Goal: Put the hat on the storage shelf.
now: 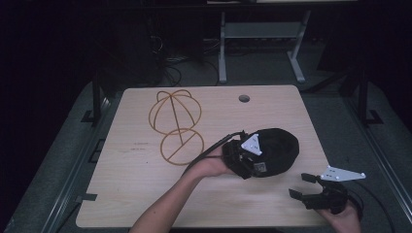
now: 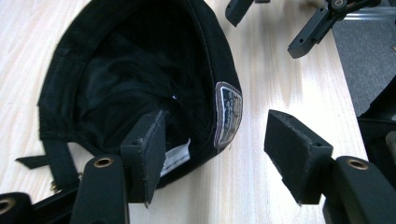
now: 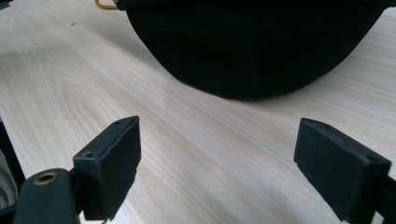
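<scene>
Black cap (image 1: pixel 277 148), yellow wire stand (image 1: pixel 176 126), pale woodgrain table (image 1: pixel 136 194).

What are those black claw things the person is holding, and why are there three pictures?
The claws are grippers, hand-held tools with two jaws that pinch. A person holds one in each hand. One picture comes from a camera high above the wooden table. The other two come from little cameras riding on each gripper, looking along its jaws.

On the table lie a black cap, upside down, and a yellow wire hat stand.

The left gripper is open, one jaw inside the cap and one outside, straddling its edge without pinching it. The right gripper is open too, holding nothing, near the table's edge and pointing towards the cap.
</scene>
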